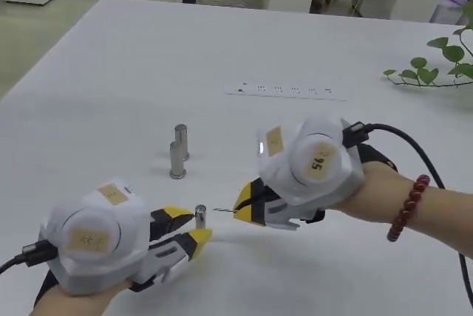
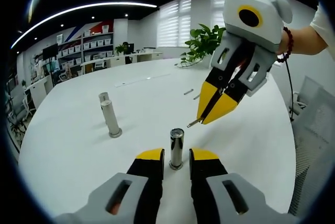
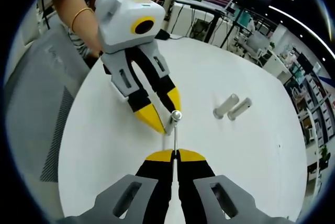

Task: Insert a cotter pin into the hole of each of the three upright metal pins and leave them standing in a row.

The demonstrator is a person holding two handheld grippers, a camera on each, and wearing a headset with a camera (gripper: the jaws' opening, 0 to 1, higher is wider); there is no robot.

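Note:
Three metal pins stand on the white table (image 1: 111,87). Two stand close together, the far pin (image 1: 181,141) and the middle pin (image 1: 177,161), and they lie to the left (image 2: 107,116) in the left gripper view. The nearest pin (image 1: 199,216) stands between my left gripper's (image 1: 191,227) yellow fingertips, which close on its lower part (image 2: 176,148). My right gripper (image 1: 244,209) is shut on a thin cotter pin (image 1: 223,210), which points at the top of that pin. In the right gripper view the cotter pin (image 3: 175,137) runs from my right gripper (image 3: 175,156) to the pin head (image 3: 177,115).
A white power strip (image 1: 287,91) lies further back on the table. A green plant (image 1: 443,65) reaches in from the right edge. Small loose pins (image 2: 188,92) lie on the table beyond the right gripper. A black cable (image 1: 414,153) trails from the right gripper.

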